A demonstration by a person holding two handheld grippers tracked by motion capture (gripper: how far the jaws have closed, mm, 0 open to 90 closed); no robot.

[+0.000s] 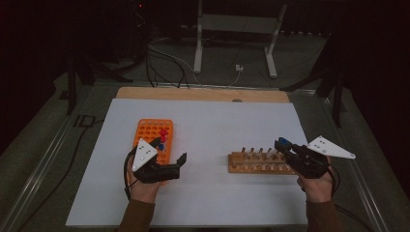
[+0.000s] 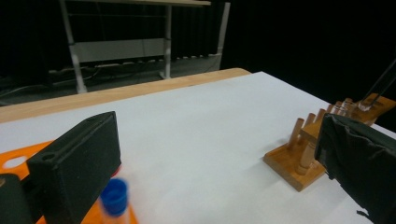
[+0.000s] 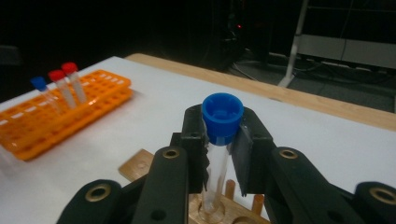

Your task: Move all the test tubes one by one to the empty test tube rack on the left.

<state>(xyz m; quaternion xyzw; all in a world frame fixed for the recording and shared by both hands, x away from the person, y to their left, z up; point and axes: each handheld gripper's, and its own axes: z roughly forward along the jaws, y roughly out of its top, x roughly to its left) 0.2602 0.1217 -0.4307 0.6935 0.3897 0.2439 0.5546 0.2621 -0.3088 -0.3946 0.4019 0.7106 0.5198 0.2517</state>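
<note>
A clear tube (image 3: 217, 170) with a blue cap stands upright, its bottom at a hole of the wooden rack (image 1: 256, 163).

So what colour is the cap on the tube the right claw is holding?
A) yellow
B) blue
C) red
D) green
B: in the right gripper view, the right claw is shut on a clear tube whose cap is blue, with the tube's bottom end at a hole in the wooden rack.
</note>
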